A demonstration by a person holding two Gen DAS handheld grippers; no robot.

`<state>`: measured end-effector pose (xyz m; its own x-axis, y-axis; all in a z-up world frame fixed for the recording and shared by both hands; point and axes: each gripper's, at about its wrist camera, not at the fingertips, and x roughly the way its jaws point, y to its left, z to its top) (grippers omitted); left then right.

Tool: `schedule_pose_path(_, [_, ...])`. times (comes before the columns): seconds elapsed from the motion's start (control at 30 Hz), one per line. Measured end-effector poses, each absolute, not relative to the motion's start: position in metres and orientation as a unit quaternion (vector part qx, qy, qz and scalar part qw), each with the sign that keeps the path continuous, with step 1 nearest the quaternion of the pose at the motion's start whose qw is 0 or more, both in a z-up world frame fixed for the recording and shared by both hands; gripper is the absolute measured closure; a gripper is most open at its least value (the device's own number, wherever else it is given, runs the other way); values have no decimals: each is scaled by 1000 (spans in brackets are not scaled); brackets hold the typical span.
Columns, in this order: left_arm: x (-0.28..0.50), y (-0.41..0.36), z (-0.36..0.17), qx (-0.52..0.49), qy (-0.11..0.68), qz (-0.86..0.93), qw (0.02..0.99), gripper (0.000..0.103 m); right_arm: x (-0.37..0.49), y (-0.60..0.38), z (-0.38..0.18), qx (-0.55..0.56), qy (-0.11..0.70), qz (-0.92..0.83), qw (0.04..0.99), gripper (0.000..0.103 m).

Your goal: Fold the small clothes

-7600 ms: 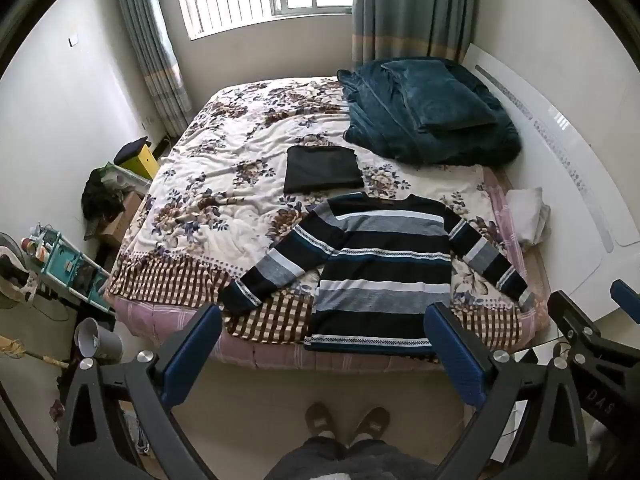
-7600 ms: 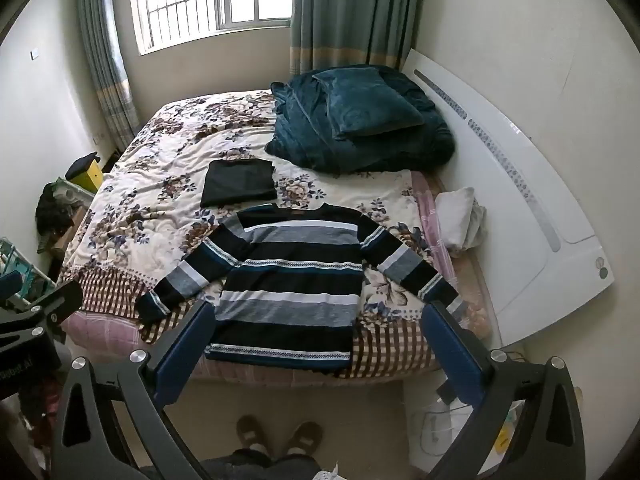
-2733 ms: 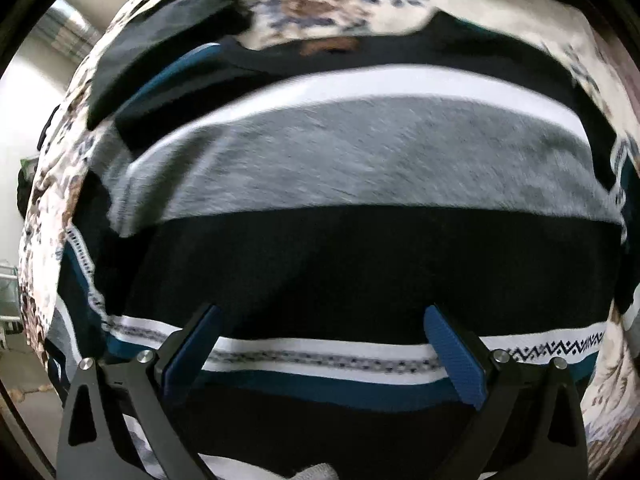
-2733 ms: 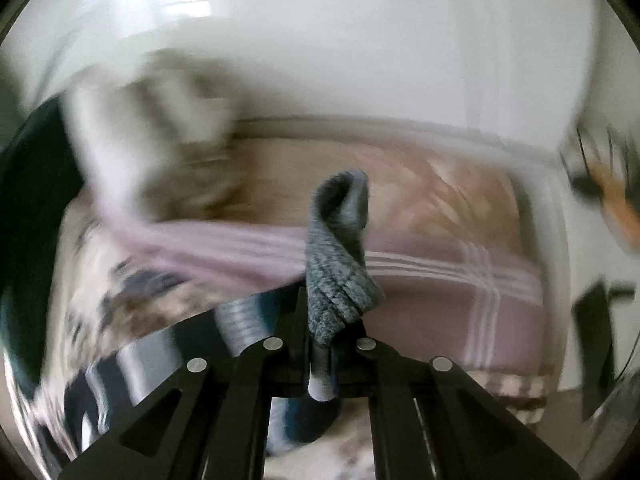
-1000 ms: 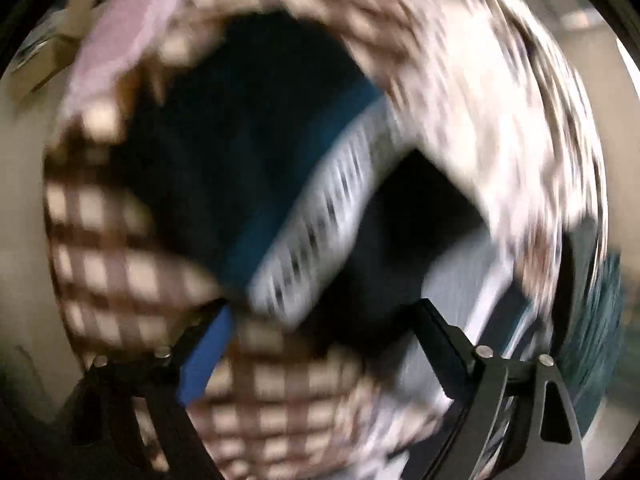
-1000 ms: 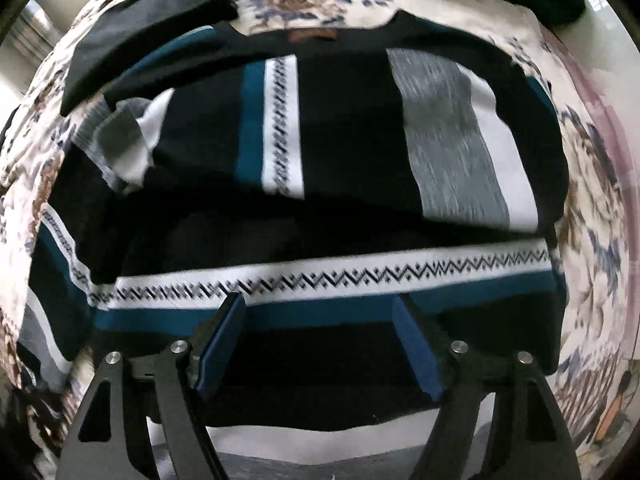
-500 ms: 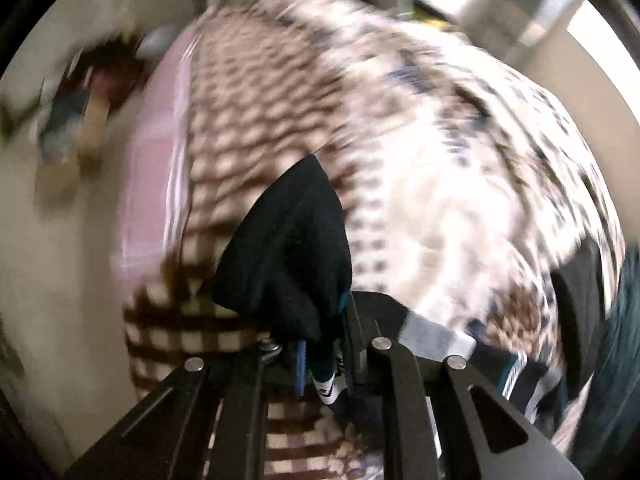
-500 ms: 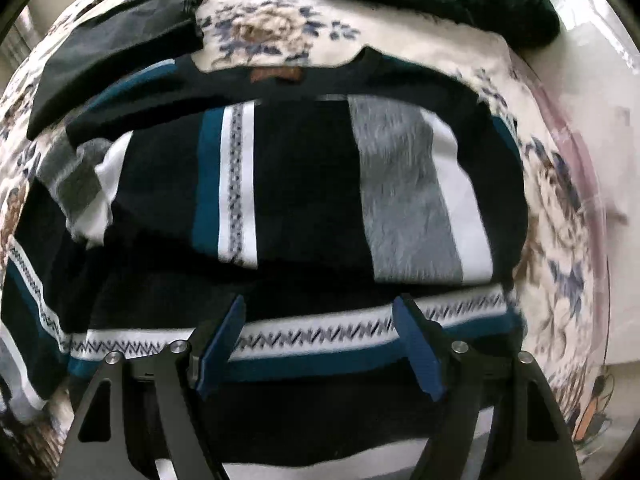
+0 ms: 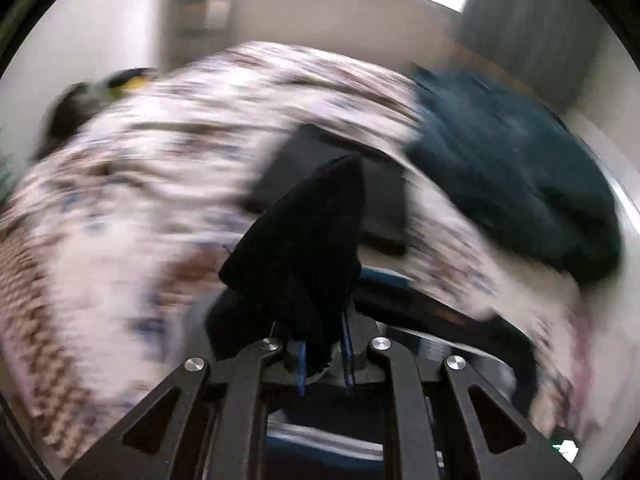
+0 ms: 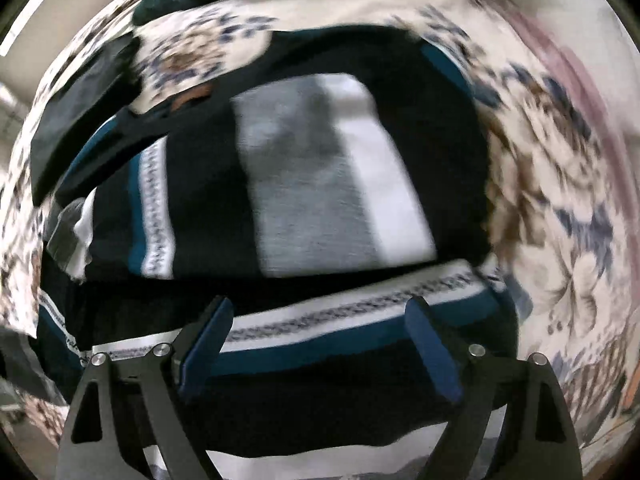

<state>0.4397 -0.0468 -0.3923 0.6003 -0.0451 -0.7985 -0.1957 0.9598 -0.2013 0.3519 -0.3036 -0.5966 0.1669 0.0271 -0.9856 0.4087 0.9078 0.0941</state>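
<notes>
The striped sweater (image 10: 320, 184), black, grey, white and teal, lies on the floral bedspread (image 10: 560, 184) with its right sleeve folded across the chest. My left gripper (image 9: 324, 356) is shut on the black cuff of the left sleeve (image 9: 304, 248) and holds it above the bed; this view is blurred. My right gripper (image 10: 320, 344) is open and empty, just above the sweater's lower patterned stripe.
A folded black garment (image 9: 340, 184) lies on the bedspread (image 9: 120, 200) behind the sweater, also at the left in the right wrist view (image 10: 80, 108). A dark teal blanket pile (image 9: 520, 184) sits at the back right. Wall, window and curtain are behind the bed.
My left gripper has swung from the bed's left edge towards the middle with the sleeve cuff in it. My right gripper stays open over the sweater and has shifted slightly.
</notes>
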Motion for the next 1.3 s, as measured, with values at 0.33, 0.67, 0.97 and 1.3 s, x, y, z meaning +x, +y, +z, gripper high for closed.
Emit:
schedule_pose_path(0.33, [475,-285,-460,-3,525,-151,837,88,341,-408,-608,193,631,-162,734,14])
schedule_pose_path(0.67, [452,-184,-447,-84,537,-81,836,18,366,-467,-577,304,592,-104,739,14])
schedule_pose_path(0.97, [427,-46,-473,-60,558,133,817,18,475,-395,-627,243,644,-33,724,40])
schedule_pose_path(1.3, [437,-8,-471,-90,536,173,821,18,468,-413,-561,170,574,-106,794,94])
